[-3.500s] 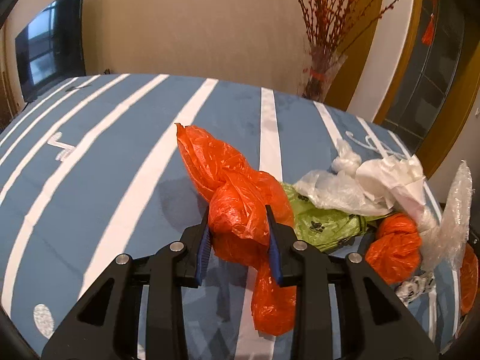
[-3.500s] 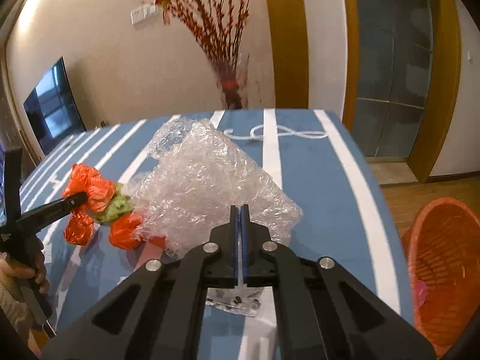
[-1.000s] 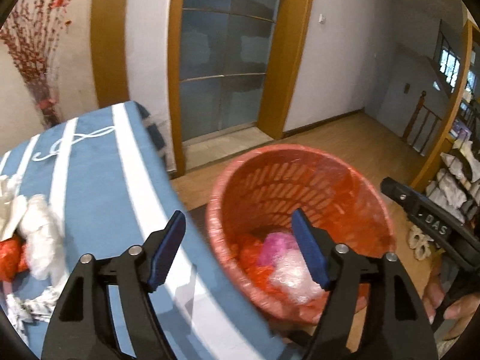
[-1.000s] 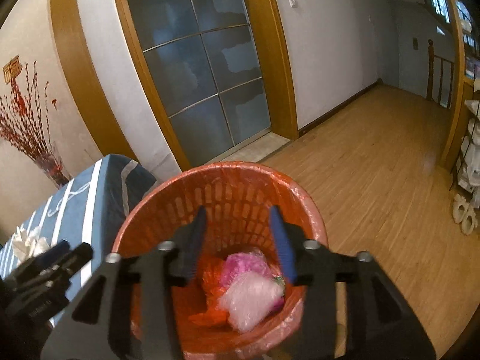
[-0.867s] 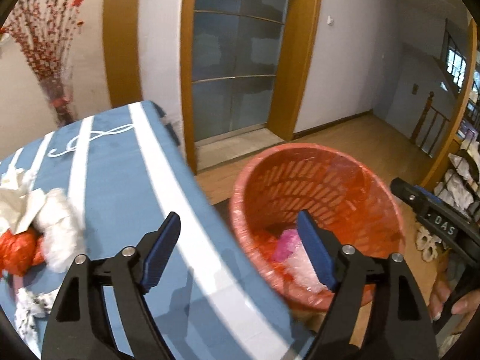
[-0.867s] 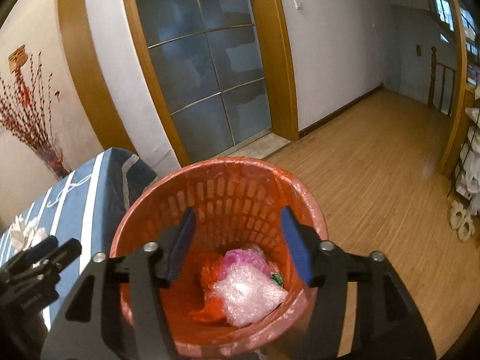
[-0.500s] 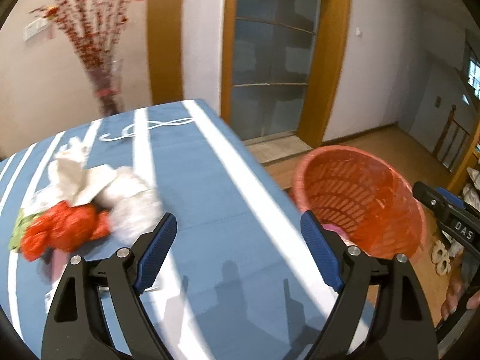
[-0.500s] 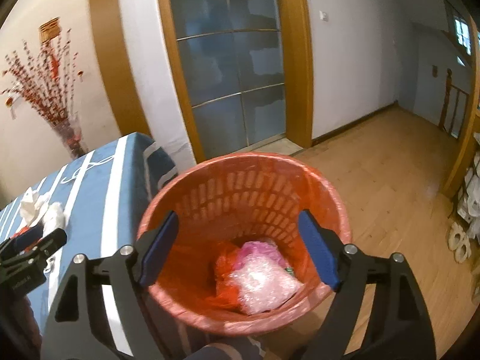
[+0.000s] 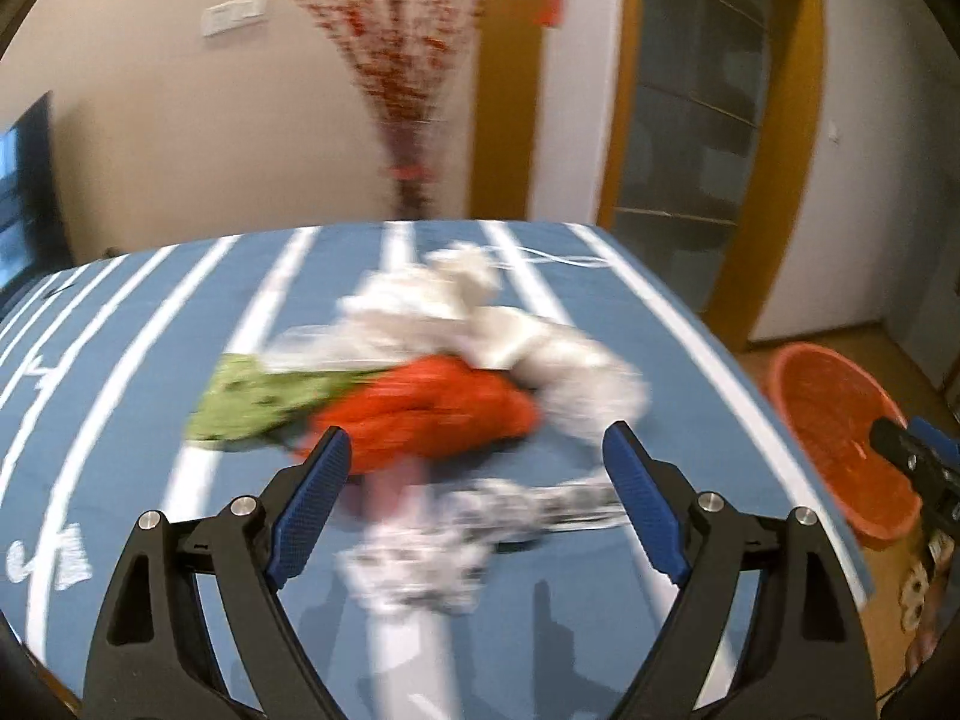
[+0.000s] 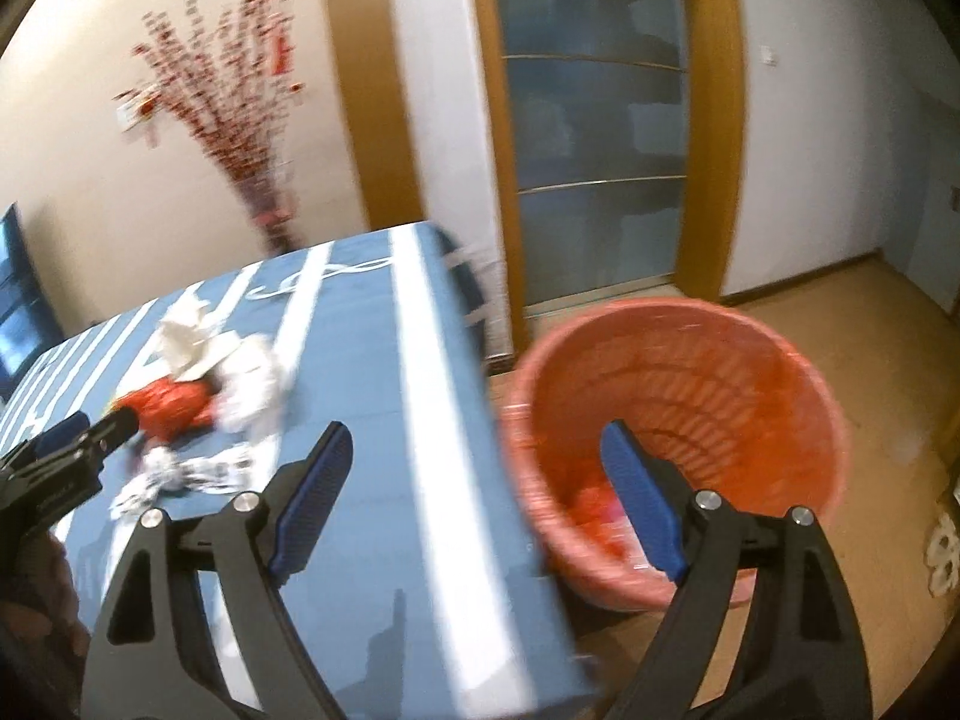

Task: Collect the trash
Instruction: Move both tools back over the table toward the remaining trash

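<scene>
My left gripper (image 9: 477, 450) is open and empty, held above the blue striped table (image 9: 180, 312) and facing the trash pile. The pile is blurred: an orange bag (image 9: 432, 414), a green bag (image 9: 252, 402), white bags (image 9: 498, 330) and crumpled printed paper (image 9: 468, 534). My right gripper (image 10: 477, 444) is also open and empty, hanging over the table's right edge beside the orange basket (image 10: 690, 390). The basket stands on the floor with some trash (image 10: 600, 504) at its bottom. The left gripper's tip (image 10: 78, 438) shows at the left of the right wrist view.
A vase of red branches (image 9: 408, 192) stands beyond the table's far end. A dark screen (image 9: 24, 198) hangs on the left wall. Wooden floor (image 10: 870, 312) and a glass door (image 10: 594, 180) lie behind the basket. A hand (image 10: 36, 594) holds the left gripper.
Both grippers held trash earlier; it now lies in the basket. Both views have swung left from the basket towards the table. Both pairs of jaws stand wider than a second ago.
</scene>
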Demonstrator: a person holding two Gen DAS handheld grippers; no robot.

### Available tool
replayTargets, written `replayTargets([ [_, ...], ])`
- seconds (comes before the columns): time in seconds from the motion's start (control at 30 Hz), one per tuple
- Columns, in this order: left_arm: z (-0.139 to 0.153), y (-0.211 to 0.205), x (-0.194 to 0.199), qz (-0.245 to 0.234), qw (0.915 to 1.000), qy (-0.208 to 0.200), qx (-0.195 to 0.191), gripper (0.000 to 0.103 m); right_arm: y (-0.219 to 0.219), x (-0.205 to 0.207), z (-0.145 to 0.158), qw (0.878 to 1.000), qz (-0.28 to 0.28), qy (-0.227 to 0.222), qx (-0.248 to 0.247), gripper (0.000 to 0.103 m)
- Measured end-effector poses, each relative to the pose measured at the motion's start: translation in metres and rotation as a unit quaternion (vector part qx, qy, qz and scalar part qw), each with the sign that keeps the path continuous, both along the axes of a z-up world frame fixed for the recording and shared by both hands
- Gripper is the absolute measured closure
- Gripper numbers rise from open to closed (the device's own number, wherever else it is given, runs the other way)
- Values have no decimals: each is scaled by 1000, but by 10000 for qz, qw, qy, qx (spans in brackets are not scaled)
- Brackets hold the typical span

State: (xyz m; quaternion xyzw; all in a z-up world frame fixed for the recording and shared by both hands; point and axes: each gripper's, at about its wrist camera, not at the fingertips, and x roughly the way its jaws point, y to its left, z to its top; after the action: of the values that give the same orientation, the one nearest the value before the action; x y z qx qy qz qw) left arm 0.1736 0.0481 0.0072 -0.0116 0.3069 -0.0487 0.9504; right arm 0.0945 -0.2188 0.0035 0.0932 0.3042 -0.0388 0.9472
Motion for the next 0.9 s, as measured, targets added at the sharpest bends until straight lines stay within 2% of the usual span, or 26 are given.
replayTargets([
  [0.17, 2, 55, 4, 574, 9983, -59, -2, 18, 56, 16, -3, 9985, 540, 117, 23, 20],
  [0.37, 0, 104, 8, 1015, 9947, -88, -101, 18, 122, 38, -12, 9927, 1165, 306, 18, 22],
  [0.67, -7, 134, 15, 1165, 9929, -12, -224, 18, 186, 71, -30, 9793, 1872, 740, -191, 49],
  [0.7, -8, 134, 15, 1161, 9929, 0, -241, 18, 190, 74, -33, 9779, 1910, 815, -238, 54],
  [0.8, -9, 133, 16, 1113, 9934, 23, -280, 18, 194, 78, -41, 9735, 2048, 971, -311, 81],
  [0.9, -8, 125, 18, 1000, 9945, 33, -295, 18, 193, 73, -44, 9717, 2129, 951, -385, 88],
])
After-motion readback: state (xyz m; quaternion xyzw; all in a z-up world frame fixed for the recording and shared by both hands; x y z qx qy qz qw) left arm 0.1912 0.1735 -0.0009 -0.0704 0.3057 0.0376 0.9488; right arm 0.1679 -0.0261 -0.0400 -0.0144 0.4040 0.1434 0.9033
